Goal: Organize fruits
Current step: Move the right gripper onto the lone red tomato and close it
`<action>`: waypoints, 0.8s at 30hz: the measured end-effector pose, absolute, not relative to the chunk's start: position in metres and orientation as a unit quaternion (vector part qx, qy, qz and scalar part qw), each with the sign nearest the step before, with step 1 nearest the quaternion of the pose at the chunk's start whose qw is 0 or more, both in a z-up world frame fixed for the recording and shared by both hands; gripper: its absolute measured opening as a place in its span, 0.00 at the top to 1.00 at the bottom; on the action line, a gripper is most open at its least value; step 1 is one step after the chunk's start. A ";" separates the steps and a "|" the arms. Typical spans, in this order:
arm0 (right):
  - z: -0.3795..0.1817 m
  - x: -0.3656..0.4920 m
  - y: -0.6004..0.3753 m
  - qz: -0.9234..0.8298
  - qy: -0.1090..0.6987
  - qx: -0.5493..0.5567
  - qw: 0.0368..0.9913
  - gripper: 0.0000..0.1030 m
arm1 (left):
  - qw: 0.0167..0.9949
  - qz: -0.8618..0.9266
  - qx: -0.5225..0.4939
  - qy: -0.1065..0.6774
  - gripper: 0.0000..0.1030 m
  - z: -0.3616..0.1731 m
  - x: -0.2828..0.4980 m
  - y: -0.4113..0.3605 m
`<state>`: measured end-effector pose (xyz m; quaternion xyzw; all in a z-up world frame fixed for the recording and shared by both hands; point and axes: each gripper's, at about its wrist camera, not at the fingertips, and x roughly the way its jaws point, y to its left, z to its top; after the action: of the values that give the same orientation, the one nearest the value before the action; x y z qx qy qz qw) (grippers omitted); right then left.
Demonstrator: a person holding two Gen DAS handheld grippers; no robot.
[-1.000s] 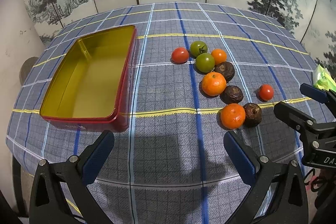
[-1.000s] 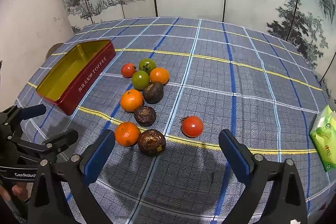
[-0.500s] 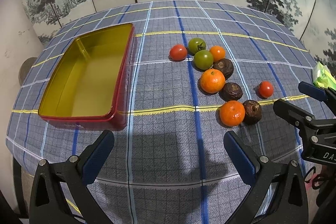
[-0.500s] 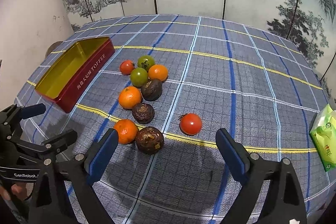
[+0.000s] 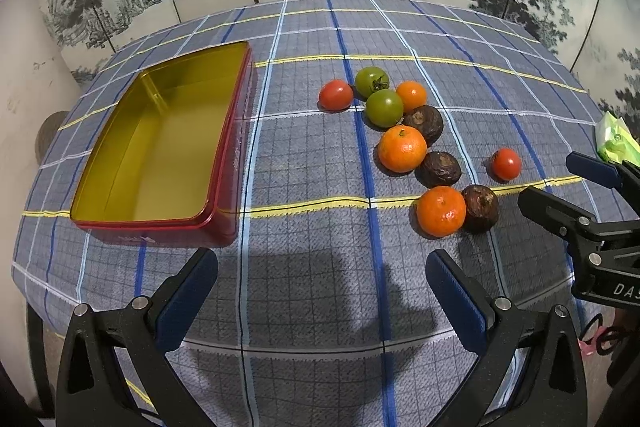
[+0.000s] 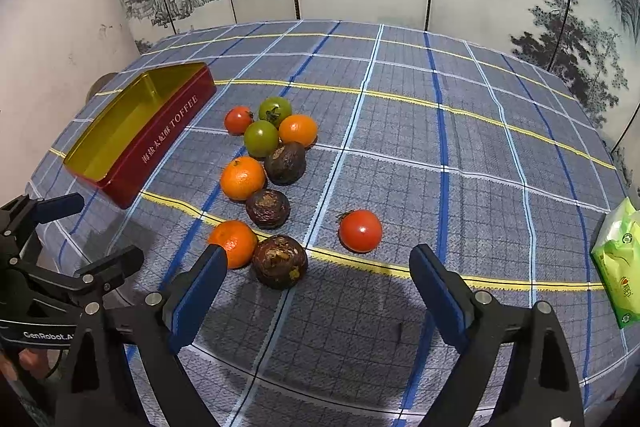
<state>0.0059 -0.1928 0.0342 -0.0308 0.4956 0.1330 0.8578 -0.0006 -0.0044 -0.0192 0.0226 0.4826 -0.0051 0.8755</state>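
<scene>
Both grippers' fingers spread wide, left gripper (image 5: 320,291) empty, right gripper (image 6: 318,287) empty above tablecloth (image 6: 400,155).

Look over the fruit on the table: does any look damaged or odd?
Yes. Three dark brown fruits among the oranges look wrinkled and shrivelled, possibly spoiled. One red tomato sits apart from the cluster.

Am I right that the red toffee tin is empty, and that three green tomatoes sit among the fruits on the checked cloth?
Not quite: there are two green tomatoes, not three, one behind the other, as the left wrist view shows. The rest holds: the red toffee tin is empty, and the fruits lie on the checked cloth.
</scene>
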 end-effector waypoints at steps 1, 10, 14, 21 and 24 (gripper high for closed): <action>0.033 0.006 -0.194 0.132 0.497 -0.032 0.857 0.12 | 0.875 -0.006 0.023 0.483 0.00 -0.019 -0.001 -0.005; 0.027 0.013 -0.206 0.120 0.502 -0.044 0.855 0.14 | 0.874 -0.011 0.026 0.486 0.00 -0.022 0.000 -0.008; 0.021 0.019 -0.212 0.118 0.509 -0.048 0.851 0.25 | 0.872 -0.016 0.027 0.488 0.01 -0.025 0.000 -0.010; 0.005 0.032 -0.213 0.134 0.520 -0.056 0.842 0.45 | 0.866 -0.023 0.029 0.498 0.07 -0.032 0.004 -0.013; -0.002 0.036 -0.212 0.144 0.524 -0.058 0.837 0.48 | 0.864 -0.027 0.029 0.502 0.08 -0.035 0.006 -0.014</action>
<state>0.0359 -0.2119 -0.0016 -0.0584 0.5240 0.1442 0.8374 0.0058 -0.0144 -0.0346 0.0287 0.5024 -0.0268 0.8638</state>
